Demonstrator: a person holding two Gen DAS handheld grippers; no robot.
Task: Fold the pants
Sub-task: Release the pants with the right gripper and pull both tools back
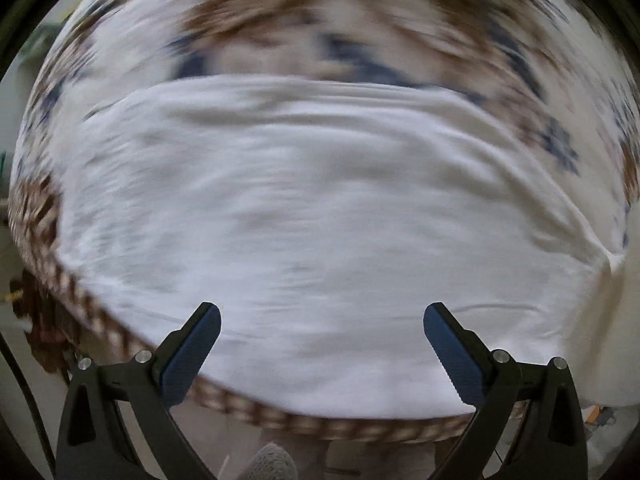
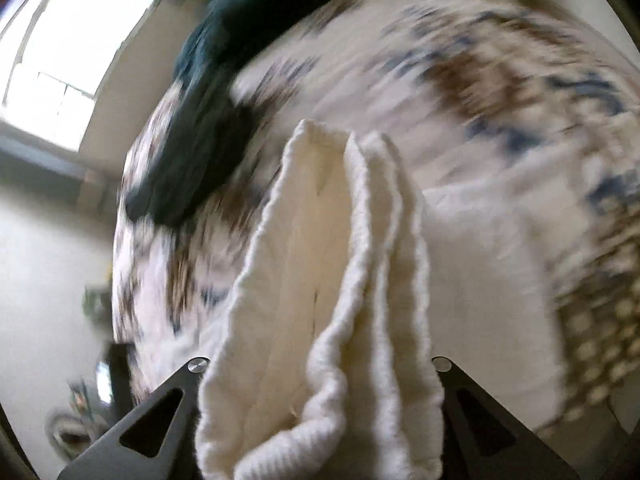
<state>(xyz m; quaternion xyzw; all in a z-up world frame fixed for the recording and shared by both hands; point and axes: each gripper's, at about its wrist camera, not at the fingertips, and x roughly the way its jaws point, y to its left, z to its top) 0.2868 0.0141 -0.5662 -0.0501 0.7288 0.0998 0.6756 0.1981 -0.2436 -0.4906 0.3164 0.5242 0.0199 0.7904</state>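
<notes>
Right gripper (image 2: 320, 420) clenches a bunched ribbed edge of the white cotton pants (image 2: 320, 280), which stand away from me; left gripper (image 1: 322, 344) hangs released over their flat spread on the brown-and-blue patterned bedcover (image 1: 360, 20), nearer the loose cloth.

Right wrist view: the right gripper (image 2: 320, 364) has both fingertips hidden behind the bunched white pants (image 2: 320, 300), so the jaw state cannot be read directly. The pants run off the bottom edge. Beyond the pants, the patterned bedspread (image 2: 460, 60) is smeared by motion, its motif illegible. Left of the pants, a dark garment (image 2: 200, 120) is blurred and cut by the top edge; its type cannot be told.

Left wrist view: the pants (image 1: 312, 220) are motion-blurred, seams indistinct.
</notes>
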